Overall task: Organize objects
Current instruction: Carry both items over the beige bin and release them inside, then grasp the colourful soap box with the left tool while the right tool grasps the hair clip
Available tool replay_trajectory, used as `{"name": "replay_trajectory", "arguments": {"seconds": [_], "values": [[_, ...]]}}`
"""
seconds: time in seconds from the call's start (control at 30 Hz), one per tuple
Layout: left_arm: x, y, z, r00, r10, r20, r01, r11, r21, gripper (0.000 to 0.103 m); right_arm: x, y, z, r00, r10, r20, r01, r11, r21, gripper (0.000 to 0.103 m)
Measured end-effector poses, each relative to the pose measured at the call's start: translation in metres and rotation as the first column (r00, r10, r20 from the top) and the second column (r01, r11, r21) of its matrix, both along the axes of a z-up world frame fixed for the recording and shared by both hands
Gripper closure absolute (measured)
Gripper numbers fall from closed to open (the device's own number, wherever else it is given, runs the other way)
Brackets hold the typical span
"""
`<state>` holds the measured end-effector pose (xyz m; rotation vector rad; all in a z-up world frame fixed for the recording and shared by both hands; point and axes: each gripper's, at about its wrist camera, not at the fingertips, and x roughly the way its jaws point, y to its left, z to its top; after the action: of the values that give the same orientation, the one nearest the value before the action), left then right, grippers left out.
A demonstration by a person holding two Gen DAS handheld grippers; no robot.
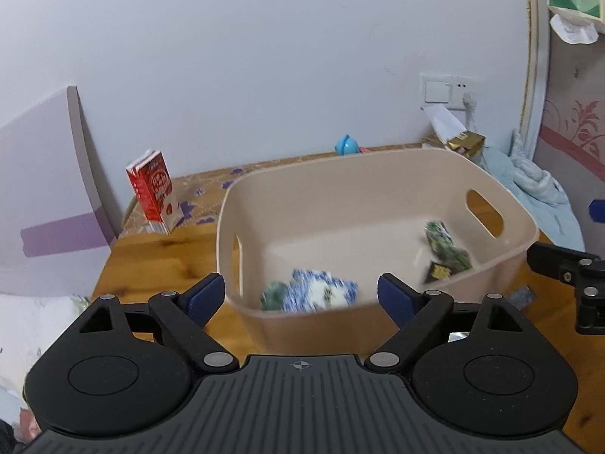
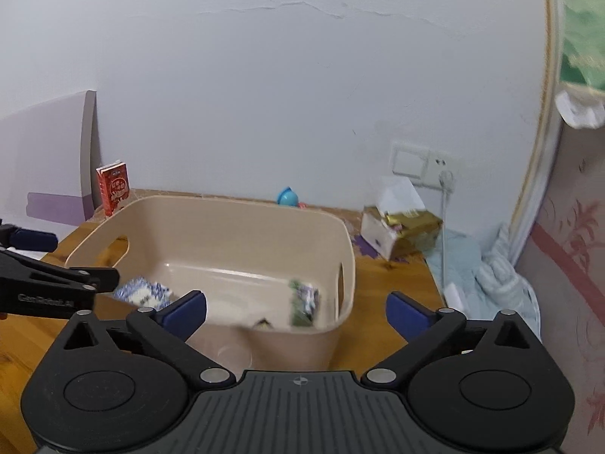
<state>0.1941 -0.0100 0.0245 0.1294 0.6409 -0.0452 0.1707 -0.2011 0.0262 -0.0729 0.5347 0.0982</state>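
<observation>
Both wrist views look closely down into the same beige bin [image 1: 378, 196] [image 2: 234, 227].

This is a lived-in room in a home, probably a bedroom. A wooden table [image 1: 159, 265] stands against a white painted wall [image 2: 264, 94] with a light switch and socket [image 1: 448, 92], beside a padded headboard [image 2: 567, 265] with floral pattern and a crumpled pale blue blanket [image 1: 537, 185]. A tissue box [image 2: 401, 230] and a red carton [image 1: 153, 193] sit on the table.

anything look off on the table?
Red carton at the back-left stands tilted, not square on the table. The gold box at the back-right looks torn open, leaning. Both grippers open, empty. Packets in the bin blurred.
</observation>
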Motion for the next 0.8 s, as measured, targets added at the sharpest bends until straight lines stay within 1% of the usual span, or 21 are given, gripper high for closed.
{"name": "replay_trajectory", "arguments": {"seconds": [0.2,0.43,0.6,0.8], "values": [[-0.021,-0.007,-0.02,0.999,-0.028,-0.031,0.029,1.0,0.012,0.012,-0.019,-0.008,-0.025,0.997,-0.031,-0.064,0.033,0.999,0.028,0.0],[-0.033,-0.013,-0.058,0.996,-0.022,-0.087,0.022,1.0,0.001,0.012,-0.028,-0.017,-0.065,0.985,-0.063,-0.162,0.072,0.996,0.051,0.0],[-0.032,-0.014,-0.082,0.99,-0.038,-0.139,0.035,0.999,-0.023,0.012,-0.028,-0.015,-0.089,0.975,-0.059,-0.213,0.066,0.997,0.029,0.0],[-0.022,-0.018,-0.094,0.983,-0.057,-0.173,0.047,0.997,-0.065,0.012,-0.028,-0.003,-0.109,0.97,-0.035,-0.239,0.035,0.999,-0.006,0.0]]}}
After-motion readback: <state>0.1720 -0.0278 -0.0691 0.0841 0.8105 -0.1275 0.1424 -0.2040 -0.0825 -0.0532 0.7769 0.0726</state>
